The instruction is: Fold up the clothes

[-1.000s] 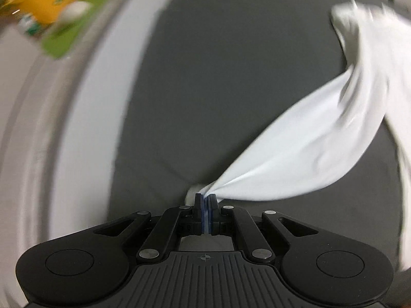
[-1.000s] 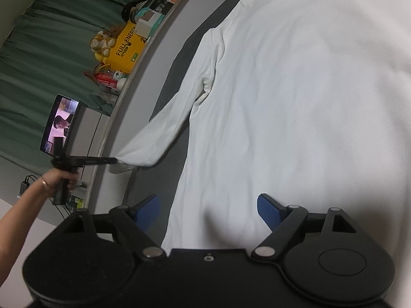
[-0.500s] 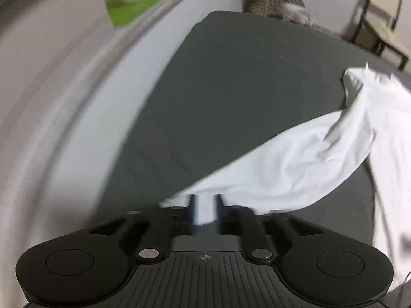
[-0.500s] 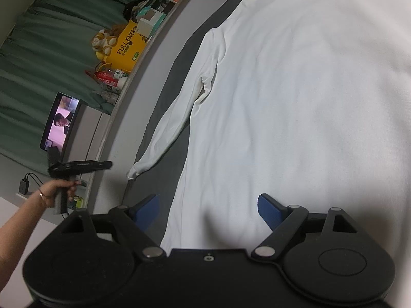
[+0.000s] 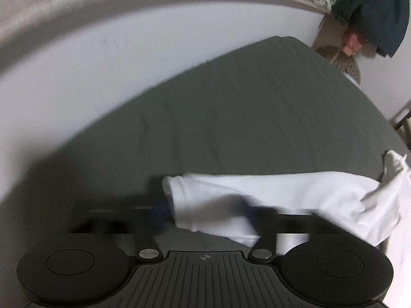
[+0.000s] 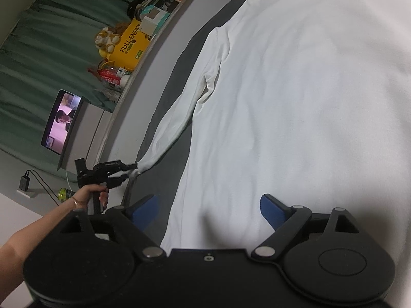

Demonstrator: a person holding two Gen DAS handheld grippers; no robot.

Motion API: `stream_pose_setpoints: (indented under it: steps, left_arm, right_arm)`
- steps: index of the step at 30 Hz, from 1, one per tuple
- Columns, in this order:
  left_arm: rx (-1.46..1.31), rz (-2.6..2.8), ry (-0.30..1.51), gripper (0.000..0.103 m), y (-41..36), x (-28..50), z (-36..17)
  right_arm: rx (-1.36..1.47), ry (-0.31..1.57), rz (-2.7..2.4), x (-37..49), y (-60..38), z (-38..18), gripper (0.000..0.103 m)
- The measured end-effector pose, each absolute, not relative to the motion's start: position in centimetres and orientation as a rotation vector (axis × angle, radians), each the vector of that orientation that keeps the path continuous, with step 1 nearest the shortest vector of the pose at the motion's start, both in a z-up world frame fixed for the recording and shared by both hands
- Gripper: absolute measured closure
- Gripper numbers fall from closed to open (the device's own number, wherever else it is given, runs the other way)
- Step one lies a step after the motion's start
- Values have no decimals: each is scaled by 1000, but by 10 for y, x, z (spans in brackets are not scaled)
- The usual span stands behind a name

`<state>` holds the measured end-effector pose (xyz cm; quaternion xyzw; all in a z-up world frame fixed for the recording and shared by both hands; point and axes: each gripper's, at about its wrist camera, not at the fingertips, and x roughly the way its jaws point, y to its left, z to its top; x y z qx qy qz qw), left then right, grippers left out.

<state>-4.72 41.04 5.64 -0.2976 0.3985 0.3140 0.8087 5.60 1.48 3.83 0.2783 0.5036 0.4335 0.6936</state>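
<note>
A white long-sleeved shirt (image 6: pixel 295 102) lies spread flat on the dark grey bed sheet (image 5: pixel 231 102). Its sleeve (image 6: pixel 177 118) stretches out towards the bed's edge. The cuff (image 5: pixel 185 195) rests on the sheet between the blurred fingers of my left gripper (image 5: pixel 205 205). Those jaws are closing, and they still stand apart around the cuff. In the right wrist view the left gripper (image 6: pixel 127 172) sits at the sleeve's end, held by a person's hand (image 6: pixel 90 192). My right gripper (image 6: pixel 209 205) hovers over the shirt's lower body, jaws wide and opening slightly, with nothing between its blue pads (image 6: pixel 272 205).
A pale wall with a ledge (image 5: pixel 102 64) runs along the bed's far side. On the ledge stand a yellow box (image 6: pixel 131 43), a plush toy and small packets. A lit screen (image 6: pixel 61 123) stands near the bed's corner. A dark jacket (image 5: pixel 375 12) hangs above a round stool (image 5: pixel 344 61).
My left gripper let go of the sleeve cuff, which dropped onto the sheet. It then rolled, sank, and came around the cuff with jaws apart. The right gripper stayed in place.
</note>
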Motion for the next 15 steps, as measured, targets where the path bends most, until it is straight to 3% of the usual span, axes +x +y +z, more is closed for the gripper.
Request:
stream_pose_setpoints:
  steps: [8,11,15]
  left_arm:
    - [-658,582,457,95,388,-90,152]
    - [-653,703,547,95,400,-101,156]
    - [-614,786,699,94,404,-90,115]
  right_arm:
    - [625,1122,969,55,14,38,14]
    - [618,1118,968,54,15,39,14]
    - [622,1121,969,55,15,39,14]
